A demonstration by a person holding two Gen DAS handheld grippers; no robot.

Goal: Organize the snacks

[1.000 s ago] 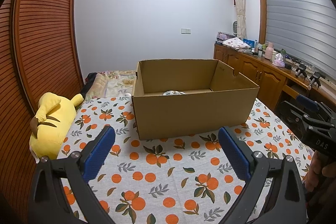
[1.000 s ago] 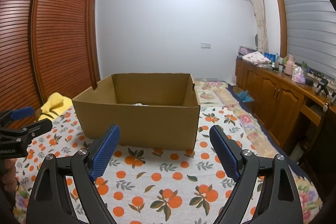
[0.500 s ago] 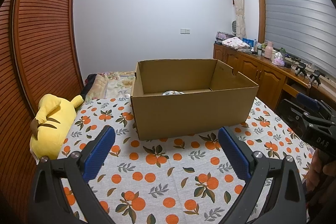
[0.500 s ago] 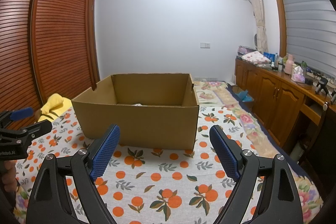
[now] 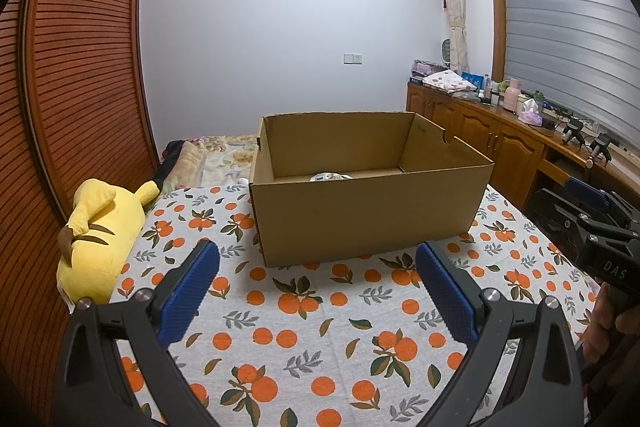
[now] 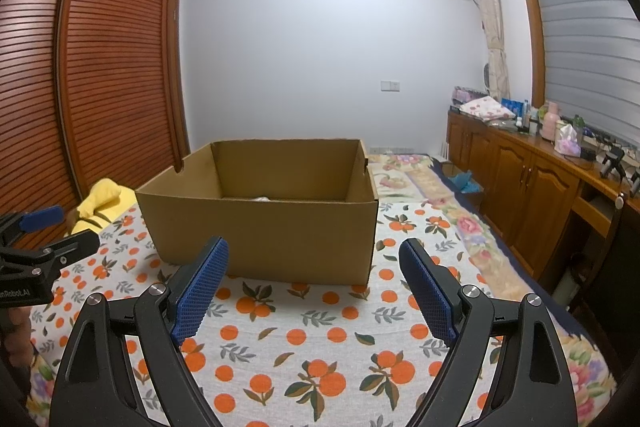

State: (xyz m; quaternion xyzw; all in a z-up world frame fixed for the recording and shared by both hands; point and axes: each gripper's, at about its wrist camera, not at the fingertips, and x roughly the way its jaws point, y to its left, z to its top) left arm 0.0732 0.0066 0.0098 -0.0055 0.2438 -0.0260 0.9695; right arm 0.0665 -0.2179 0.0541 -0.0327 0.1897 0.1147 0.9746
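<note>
An open cardboard box (image 5: 368, 203) stands on the orange-print cloth (image 5: 320, 327); it also shows in the right wrist view (image 6: 264, 227). A white snack wrapper (image 5: 330, 176) peeks above the near wall inside the box, and shows faintly in the right wrist view (image 6: 262, 198). My left gripper (image 5: 318, 291) is open and empty, held in front of the box. My right gripper (image 6: 314, 291) is open and empty, also in front of the box. Each gripper shows at the edge of the other's view: the right one (image 5: 592, 223), the left one (image 6: 40, 239).
A yellow plush toy (image 5: 100, 231) lies at the cloth's left edge, by the slatted wooden wardrobe (image 5: 72, 87). A wooden cabinet (image 6: 532, 183) with bottles and clutter runs along the right wall. A floral quilt (image 6: 420, 175) lies behind the box.
Both views have shifted very slightly; the box and grippers keep nearly the same places. Both grippers stay open.
</note>
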